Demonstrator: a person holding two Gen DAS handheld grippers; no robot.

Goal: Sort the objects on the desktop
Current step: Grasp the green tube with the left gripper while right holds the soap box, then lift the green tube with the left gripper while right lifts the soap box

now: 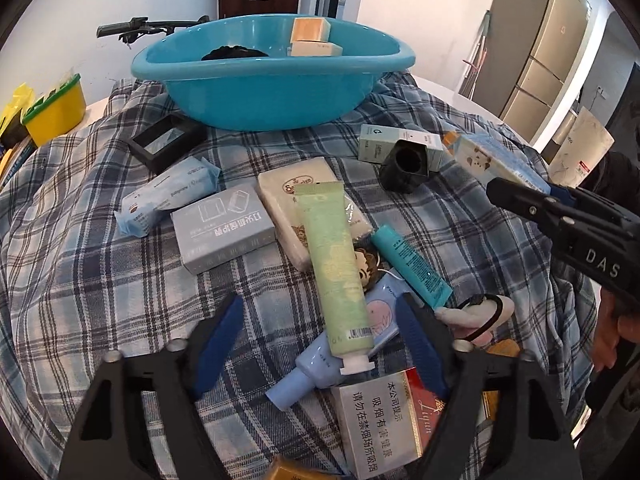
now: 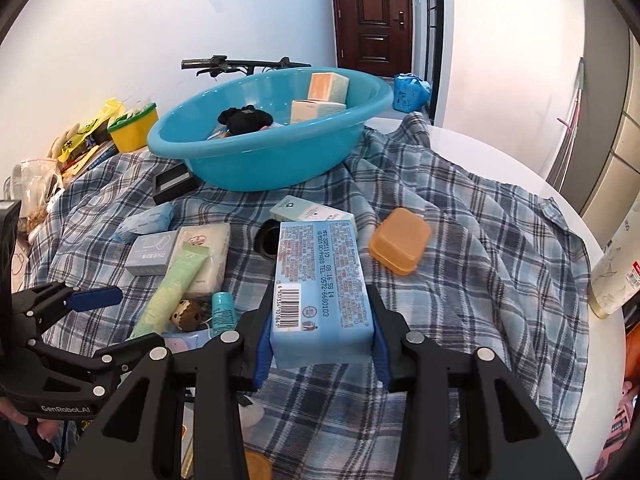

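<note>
The pale blue, soft-wrapped rectangular tissue pack (image 2: 322, 292) is clamped by its long sides between the blue pads of the right tongs (image 2: 322, 354), barcode face up, raised clear of the blue-and-white checked cloth (image 2: 460, 280) that covers the white round worktop (image 2: 500, 148); gripping it across its narrow width probably keeps the squashy film from buckling while it travels; it appears headed for the glossy turquoise plastic basin (image 2: 256, 160) at the far side, which already holds a black fabric piece (image 2: 244, 118) and two small cardboard cartons (image 2: 326, 94).

The left tongs (image 1: 320, 344) stand apart with nothing pressed between the pads, poised over the nearer heap; their fingers straddle a matt pale-green squeeze tube (image 1: 336, 268) lying across a cream soap-like packet (image 1: 316, 212); a slimmer teal tube (image 1: 412, 266), a grey printed carton (image 1: 224, 234) and a red-and-white cigarette box (image 1: 384, 424) lie close by; a translucent orange lidded plastic box (image 2: 400, 242) sits apart on the cloth.
</note>
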